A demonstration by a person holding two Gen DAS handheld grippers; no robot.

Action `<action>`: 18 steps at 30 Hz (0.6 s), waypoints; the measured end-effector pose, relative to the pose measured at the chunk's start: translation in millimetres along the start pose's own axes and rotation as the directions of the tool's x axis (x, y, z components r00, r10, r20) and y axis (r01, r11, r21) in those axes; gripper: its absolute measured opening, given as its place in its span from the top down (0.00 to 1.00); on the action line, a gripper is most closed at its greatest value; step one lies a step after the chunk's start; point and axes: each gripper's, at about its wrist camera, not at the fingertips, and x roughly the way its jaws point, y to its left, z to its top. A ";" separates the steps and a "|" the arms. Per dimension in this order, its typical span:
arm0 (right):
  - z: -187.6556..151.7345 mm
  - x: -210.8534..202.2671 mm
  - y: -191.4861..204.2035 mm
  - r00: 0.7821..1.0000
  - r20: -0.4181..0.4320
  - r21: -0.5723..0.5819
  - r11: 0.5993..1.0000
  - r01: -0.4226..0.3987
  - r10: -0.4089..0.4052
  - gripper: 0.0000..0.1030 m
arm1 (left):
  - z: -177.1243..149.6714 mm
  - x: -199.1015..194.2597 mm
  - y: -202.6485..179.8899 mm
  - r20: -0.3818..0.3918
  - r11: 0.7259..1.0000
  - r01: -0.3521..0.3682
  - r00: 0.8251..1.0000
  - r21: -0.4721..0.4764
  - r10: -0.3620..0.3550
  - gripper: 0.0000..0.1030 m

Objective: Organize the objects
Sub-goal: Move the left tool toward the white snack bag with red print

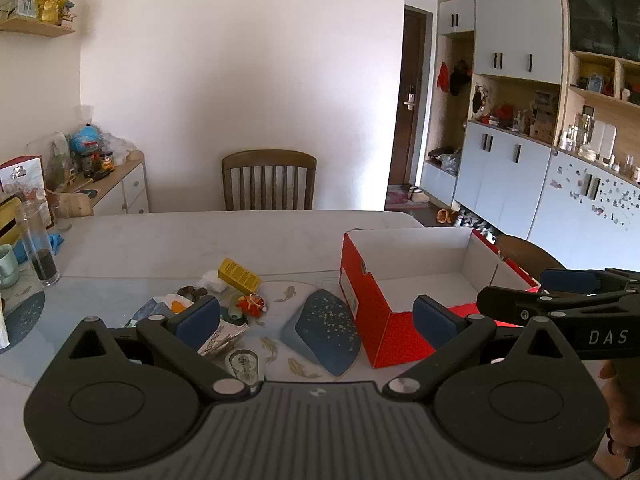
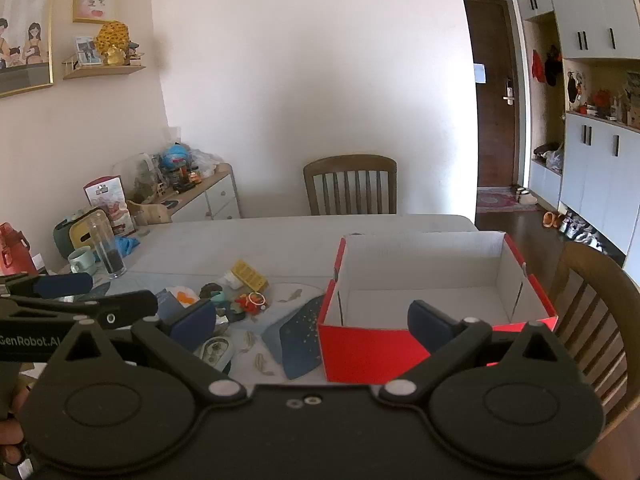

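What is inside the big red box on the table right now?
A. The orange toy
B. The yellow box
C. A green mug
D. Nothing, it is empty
D. In the right wrist view the red box shows only its bare white floor and walls, while the yellow box and the orange toy lie on the table to its left, outside it.

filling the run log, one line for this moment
left tool open, empty | right tool open, empty | red box empty | small items heaped left of box

Home dining room, dining table (image 1: 240, 236), wooden chair (image 1: 269, 179), family pictures (image 2: 24, 36), entryway cabinets (image 1: 516, 32)
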 end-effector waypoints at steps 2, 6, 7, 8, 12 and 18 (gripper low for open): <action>0.2 0.5 -0.4 1.000 0.001 -0.004 1.000 -0.005 0.005 0.01 | -0.3 -1.6 0.8 0.000 1.000 0.000 1.000 -0.002 0.000 0.00; -0.7 0.3 -0.1 1.000 -0.002 -0.011 1.000 -0.016 0.016 0.01 | -3.8 -3.8 1.4 -0.008 1.000 -0.006 1.000 -0.021 0.006 0.00; -1.1 0.3 0.2 1.000 -0.004 -0.012 1.000 -0.019 0.019 0.01 | -4.0 -3.9 1.8 -0.011 1.000 -0.004 1.000 -0.026 0.004 0.00; -1.9 0.0 0.0 1.000 -0.006 -0.014 1.000 -0.021 0.020 0.01 | -4.4 -3.9 1.9 -0.014 1.000 0.003 1.000 -0.028 -0.003 0.00; -2.7 3.3 2.9 0.999 -0.020 -0.018 0.999 -0.026 0.026 0.01 | -7.1 -2.9 5.9 -0.024 0.999 -0.004 1.000 -0.035 0.004 0.00; -3.4 20.1 15.7 0.998 -0.055 -0.029 0.999 -0.034 0.032 0.01 | -9.6 9.9 26.8 -0.056 0.999 -0.003 0.998 -0.053 0.000 0.00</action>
